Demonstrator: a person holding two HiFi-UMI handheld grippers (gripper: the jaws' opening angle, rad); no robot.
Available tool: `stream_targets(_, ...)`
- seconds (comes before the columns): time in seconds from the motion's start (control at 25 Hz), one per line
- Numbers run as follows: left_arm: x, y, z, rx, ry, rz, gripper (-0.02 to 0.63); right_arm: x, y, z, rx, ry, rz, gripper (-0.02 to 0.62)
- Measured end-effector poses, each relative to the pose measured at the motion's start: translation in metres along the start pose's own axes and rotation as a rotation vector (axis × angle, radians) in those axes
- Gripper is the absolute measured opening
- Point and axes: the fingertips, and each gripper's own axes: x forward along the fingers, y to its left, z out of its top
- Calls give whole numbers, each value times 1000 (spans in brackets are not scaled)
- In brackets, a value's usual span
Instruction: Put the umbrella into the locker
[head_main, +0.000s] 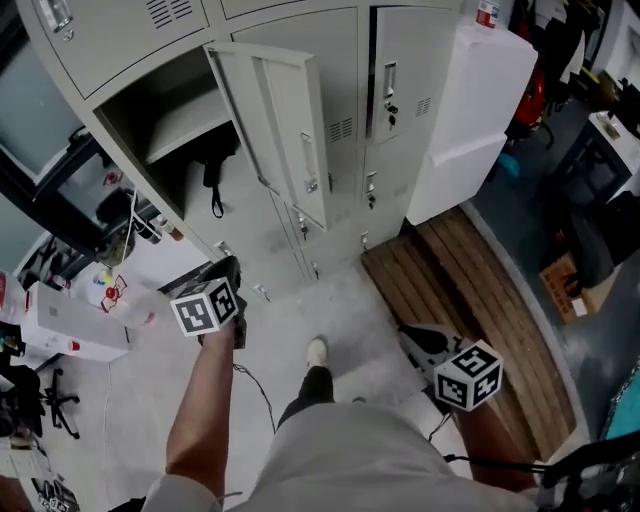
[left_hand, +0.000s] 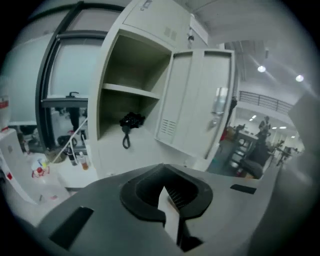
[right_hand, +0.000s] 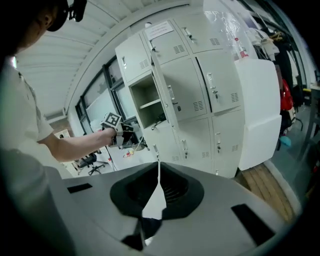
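Head view looks steeply down on a bank of grey lockers (head_main: 335, 60) with one compartment standing open, its door (head_main: 290, 130) swung out to the right. The black folded umbrella (head_main: 214, 158) lies inside that compartment, under the inner shelf (head_main: 185, 115), with its wrist strap (head_main: 215, 203) drooping over the front edge.

The left gripper (head_main: 228, 268) is held out on a bare forearm toward the open compartment, clear of the umbrella and near the foot of the lockers. Left gripper view shows its fingers (left_hand: 169, 207) pressed together with nothing between them; beyond them the umbrella sits in the lower part of the compartment and the strap loop hangs down its front.

The right gripper (head_main: 418, 338) is lower right in the head view, well apart from the left one, above the grey floor beside a wooden platform (head_main: 490, 300). Right gripper view shows its fingers (right_hand: 156, 192) together as well, holding nothing, and pointed at the lockers, with the outstretched left arm to one side.

A tall white cabinet (head_main: 470, 110) stands against the lockers on the right. The person's shoe (head_main: 316, 350) is planted on the floor between the two grippers.
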Motion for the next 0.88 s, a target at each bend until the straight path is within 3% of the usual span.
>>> stream_targets(0.16,-59,-60,-47,-9,21,-190,11,-12,24,-18,-43,27,66,17)
stream_targets(0.44,-162,-130,-104,31,28,-370,11,-6,71,-37,-95,53,151,17)
stream_targets(0.68,-230,-159,-161,122,84,-439,11,4,124,-42,-191,57,186,17)
stream_targets(0.88,-288,-162,-187,44,84,-533,11,10,180,-47,-239,46,213,17)
